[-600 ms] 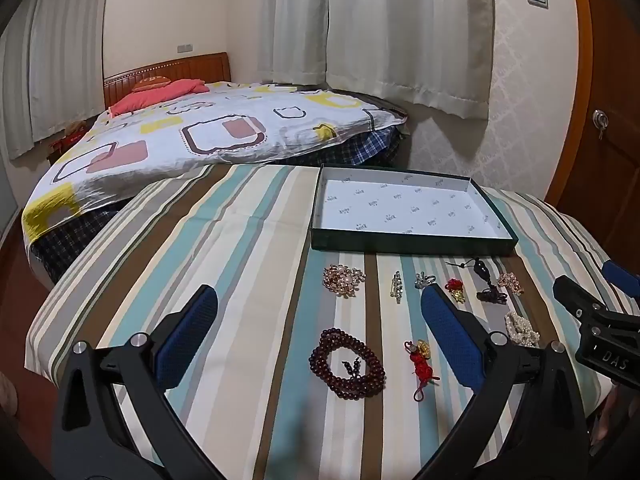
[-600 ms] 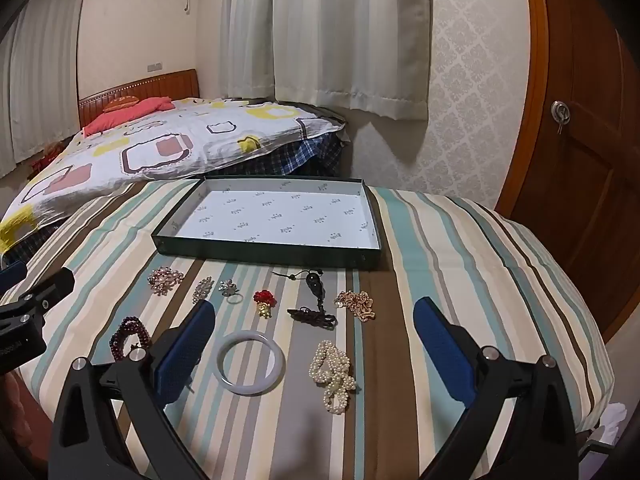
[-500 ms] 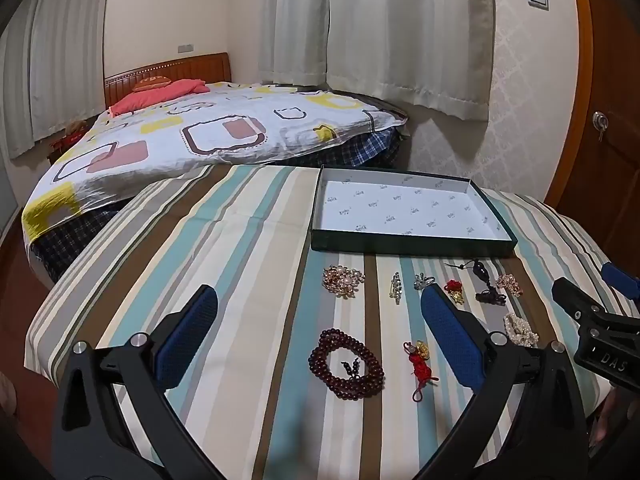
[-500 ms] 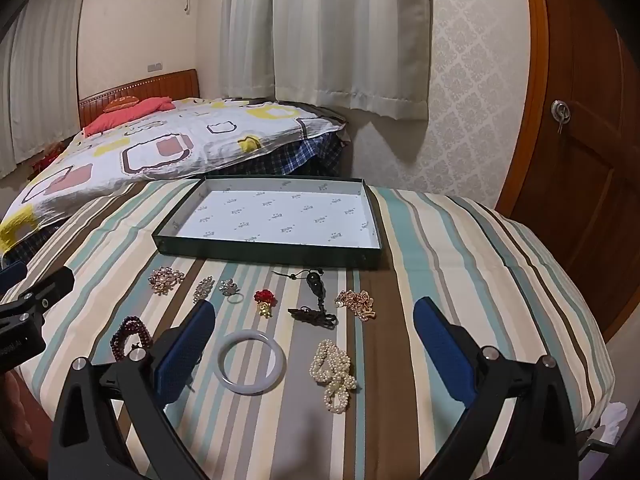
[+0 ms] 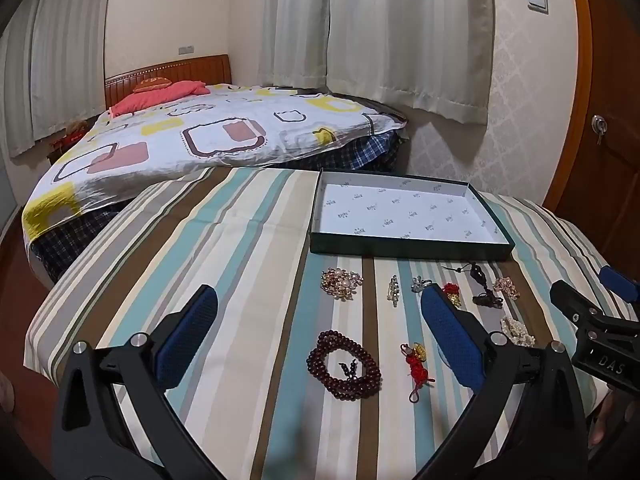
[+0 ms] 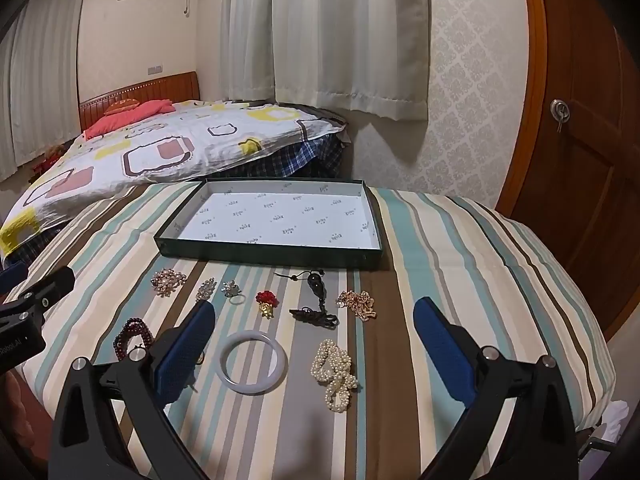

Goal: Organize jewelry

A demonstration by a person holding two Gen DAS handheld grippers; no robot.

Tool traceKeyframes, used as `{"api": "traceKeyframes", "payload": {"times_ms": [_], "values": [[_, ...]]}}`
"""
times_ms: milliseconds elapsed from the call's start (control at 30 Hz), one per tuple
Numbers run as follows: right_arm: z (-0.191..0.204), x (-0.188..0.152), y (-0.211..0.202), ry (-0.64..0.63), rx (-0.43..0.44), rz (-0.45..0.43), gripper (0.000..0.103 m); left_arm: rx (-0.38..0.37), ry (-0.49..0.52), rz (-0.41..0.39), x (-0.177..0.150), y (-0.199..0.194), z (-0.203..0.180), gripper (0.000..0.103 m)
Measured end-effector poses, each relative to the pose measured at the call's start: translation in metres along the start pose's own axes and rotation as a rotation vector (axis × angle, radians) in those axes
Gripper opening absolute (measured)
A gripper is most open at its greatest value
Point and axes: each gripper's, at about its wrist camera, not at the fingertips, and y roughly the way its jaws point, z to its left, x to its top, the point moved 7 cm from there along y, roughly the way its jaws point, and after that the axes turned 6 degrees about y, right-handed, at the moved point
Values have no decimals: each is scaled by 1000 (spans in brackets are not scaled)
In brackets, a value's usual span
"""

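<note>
White bangle point(image 6: 253, 361) before green tray point(image 6: 268, 257)

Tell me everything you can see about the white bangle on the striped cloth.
The white bangle is a plain closed ring, smooth and milky, looking like jade or glass. It lies flat on the striped tablecloth, whose stripes show through its open middle. It sits in the near row of jewelry, between the dark red bead bracelet and the pearl strand, touching neither. The open right gripper hovers around it without contact. It is outside the green tray.
</note>
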Motion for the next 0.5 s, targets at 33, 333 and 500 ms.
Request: {"api": "traceKeyframes", "payload": {"times_ms": [33, 333, 500], "values": [[0, 0, 0, 1, 1, 1, 97, 1, 1, 1, 1, -1, -3, 99], [0, 1, -1, 2, 1, -1, 97, -4, -4, -1, -1, -1, -1, 99], [0, 1, -2, 2, 1, -1, 97, -4, -6, -2, 1, -4, 0, 99]]}}
